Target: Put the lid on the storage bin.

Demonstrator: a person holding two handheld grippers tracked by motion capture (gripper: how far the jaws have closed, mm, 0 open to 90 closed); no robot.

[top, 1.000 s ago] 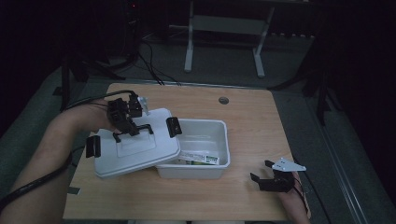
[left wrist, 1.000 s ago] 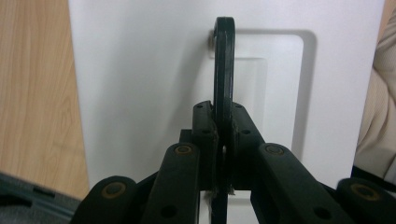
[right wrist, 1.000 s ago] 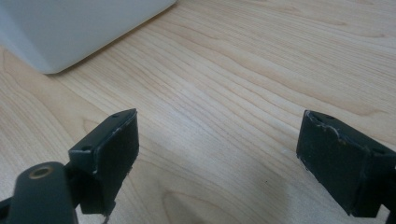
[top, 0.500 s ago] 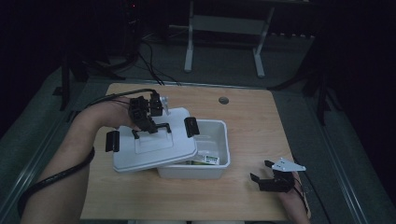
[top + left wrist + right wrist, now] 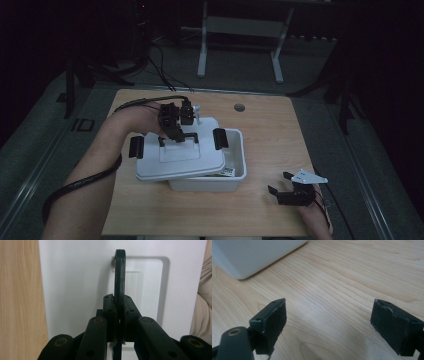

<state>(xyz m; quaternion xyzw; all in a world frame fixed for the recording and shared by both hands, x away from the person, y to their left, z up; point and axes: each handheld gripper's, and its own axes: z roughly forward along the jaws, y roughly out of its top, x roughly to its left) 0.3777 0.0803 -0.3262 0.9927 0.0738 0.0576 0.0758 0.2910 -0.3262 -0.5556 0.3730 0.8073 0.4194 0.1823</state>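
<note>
Currently the white lid [image 5: 180,157] is gripped by its black handle [image 5: 119,280] in the clamped left gripper [image 5: 176,134] and is held over the left part of the open white box [image 5: 235,172] at the frame's centre, leaving the right part uncovered. Alignment, lowering and latching are judged to remain. Lower right, the right gripper [image 5: 281,184] is held wide apart, empty, above the table [image 5: 270,125].

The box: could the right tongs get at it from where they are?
Probably yes. The right tongs stand open on bare table beside the box, nothing between them. The lid, carried by the left tongs, covers most of the box, but its near wall is free.
</note>
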